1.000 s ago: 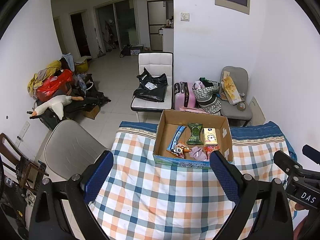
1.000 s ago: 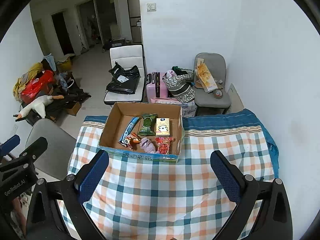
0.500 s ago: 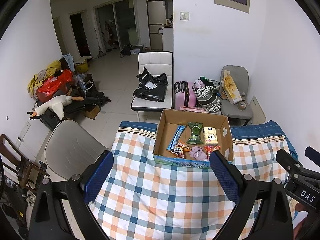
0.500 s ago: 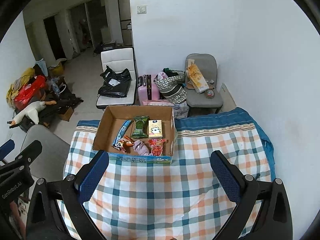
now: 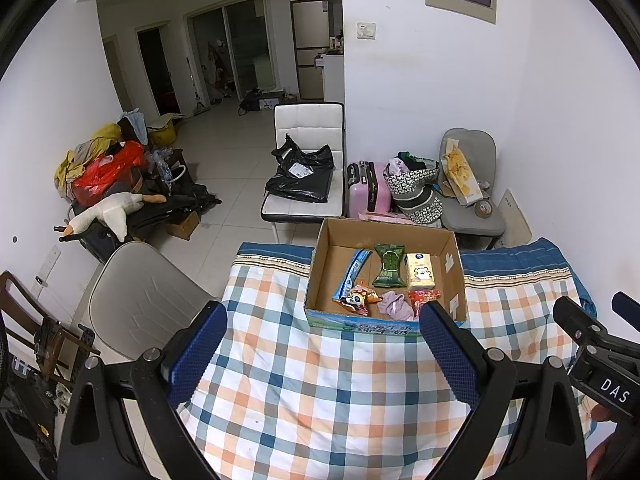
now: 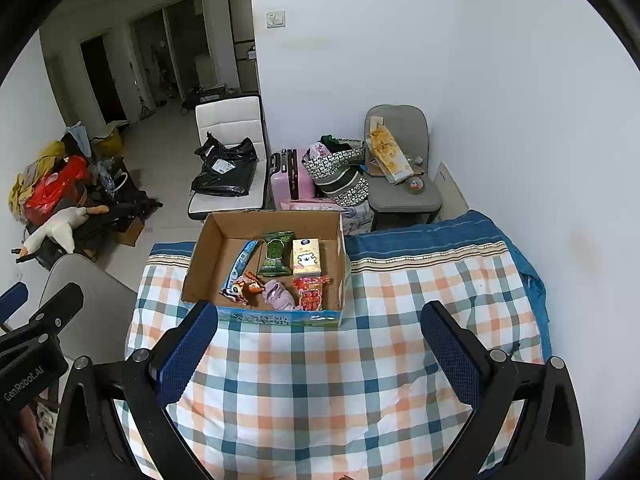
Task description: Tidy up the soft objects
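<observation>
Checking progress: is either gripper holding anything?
No. The left gripper and right gripper are open and empty above the checkered cloth.

Below me the counter [image 5: 320, 392] is spread with a blue, orange and white checked cloth [image 6: 320, 380]. Directly on it, at its far edge, sits one open brown cardboard box [image 6: 208, 264].

Both wrist cameras looked forward and down from high above the plaid-covered bench [image 5: 320, 380], well back from the open brown cardboard box [image 5: 454, 276]. The left view sat further left; both shared the box [image 6: 208, 256], bench [image 6: 320, 380] and white wall.
</observation>
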Demonstrator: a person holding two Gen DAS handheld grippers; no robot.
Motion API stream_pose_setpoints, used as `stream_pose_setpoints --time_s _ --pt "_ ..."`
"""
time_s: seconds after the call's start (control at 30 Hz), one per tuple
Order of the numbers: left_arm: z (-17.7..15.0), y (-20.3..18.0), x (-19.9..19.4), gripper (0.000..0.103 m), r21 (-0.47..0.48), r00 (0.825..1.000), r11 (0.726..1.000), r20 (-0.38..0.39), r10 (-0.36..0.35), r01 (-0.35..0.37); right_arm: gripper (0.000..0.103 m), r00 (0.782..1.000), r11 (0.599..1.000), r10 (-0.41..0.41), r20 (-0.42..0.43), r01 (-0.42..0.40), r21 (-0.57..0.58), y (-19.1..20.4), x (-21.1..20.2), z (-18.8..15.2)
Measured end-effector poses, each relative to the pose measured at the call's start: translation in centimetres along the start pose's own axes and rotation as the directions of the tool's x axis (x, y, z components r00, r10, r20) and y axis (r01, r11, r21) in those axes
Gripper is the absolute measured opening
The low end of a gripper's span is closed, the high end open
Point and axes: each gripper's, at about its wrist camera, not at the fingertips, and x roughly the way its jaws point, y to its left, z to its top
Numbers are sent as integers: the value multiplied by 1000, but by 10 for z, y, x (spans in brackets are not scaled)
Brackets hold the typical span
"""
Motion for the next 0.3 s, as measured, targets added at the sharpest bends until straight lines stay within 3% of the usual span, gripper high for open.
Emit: stream_pose_setpoints --time_s 0.3 --pt "1 -1 2 98 4 1000 1000 3 -1 1 103 1000 1000 -6 5 6 13 -1 0 0"
